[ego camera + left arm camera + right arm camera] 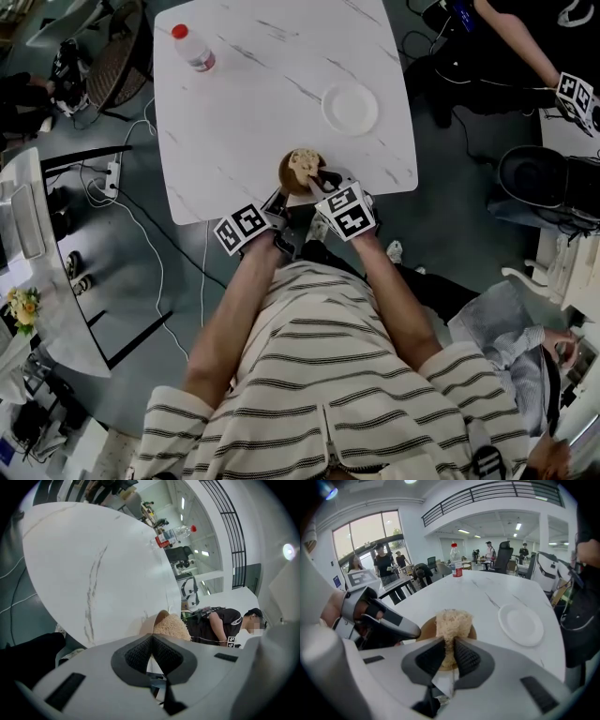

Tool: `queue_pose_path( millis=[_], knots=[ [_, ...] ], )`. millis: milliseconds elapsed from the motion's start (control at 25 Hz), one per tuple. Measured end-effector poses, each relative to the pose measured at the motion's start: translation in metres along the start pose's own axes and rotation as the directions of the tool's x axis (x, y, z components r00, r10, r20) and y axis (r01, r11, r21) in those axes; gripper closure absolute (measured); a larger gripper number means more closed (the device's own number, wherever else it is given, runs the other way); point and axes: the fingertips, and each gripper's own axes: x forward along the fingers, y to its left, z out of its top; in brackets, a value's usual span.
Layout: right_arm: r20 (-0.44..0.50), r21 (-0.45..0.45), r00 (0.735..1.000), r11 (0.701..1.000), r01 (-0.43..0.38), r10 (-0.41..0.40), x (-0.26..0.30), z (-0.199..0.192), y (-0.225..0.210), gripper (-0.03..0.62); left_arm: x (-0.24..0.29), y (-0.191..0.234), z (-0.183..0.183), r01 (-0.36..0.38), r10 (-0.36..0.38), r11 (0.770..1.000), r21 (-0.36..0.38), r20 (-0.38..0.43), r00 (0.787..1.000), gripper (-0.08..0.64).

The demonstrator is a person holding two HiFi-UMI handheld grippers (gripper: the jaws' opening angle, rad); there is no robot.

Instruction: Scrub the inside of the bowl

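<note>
1. Right gripper [449, 645]: jaws clamped on a pale, fibrous scrubber [452, 620]. The pads are held slightly apart by the material between them.
2. Scrubber: its lower part sits inside the bowl [474, 632] and its top rises above the bowl's rim.
3. Left gripper [152, 638]: jaws closed to a thin line, with the tips at the bowl's left rim. The jaws appear to pinch that rim. In the right gripper view, the tip of this gripper overlaps the rim on the bowl's left side.
4. Bowl: brown and upright, on the white marbled table [262, 84], at the table edge nearest the person.
5. Gripper positions: the left gripper is on the bowl's left side and the right gripper is over its near side.
6. Plate [350, 108]: white, on the table beyond the bowl and to its right, clear of it.
7. Bottle [194, 47]: red cap, upright, well beyond the bowl to its left.
</note>
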Motion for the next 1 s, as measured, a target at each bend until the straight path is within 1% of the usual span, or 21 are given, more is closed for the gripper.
queue_pose_path(
  millis=[120,280,480,680,840,1000],
  knots=[
    [0.020,0.016,1.000,1.000,0.000,-0.001,0.002,0.006,0.000,0.532,0.000,0.000,0.001,0.003,-0.003,1.000,-0.003,-0.001,1.000,0.552],
    [0.019,0.035,1.000,0.999,-0.015,0.014,0.004,0.004,0.002,0.532,0.000,0.000,-0.002,0.007,-0.007,1.000,-0.003,-0.002,1.000,0.552],
    [0.032,0.046,0.997,0.997,-0.065,0.063,0.007,0.006,0.012,0.532,0.001,-0.001,-0.002,0.010,-0.010,1.000,-0.007,-0.001,1.000,0.552],
    [0.026,0.049,0.996,0.995,-0.084,0.083,0.007,0.003,0.017,0.532,0.001,0.002,-0.001,0.007,-0.007,1.000,-0.009,0.000,1.000,0.552],
    [0.019,0.073,0.996,0.994,-0.083,0.082,0.000,0.001,0.016,0.531,0.000,-0.002,-0.001,0.013,-0.013,1.000,-0.001,-0.003,1.000,0.552],
    [0.055,0.118,0.996,0.990,-0.081,0.075,-0.008,0.004,0.014,0.531,0.000,-0.007,-0.001,0.021,-0.021,0.999,0.026,-0.008,1.000,0.551]
  ],
)
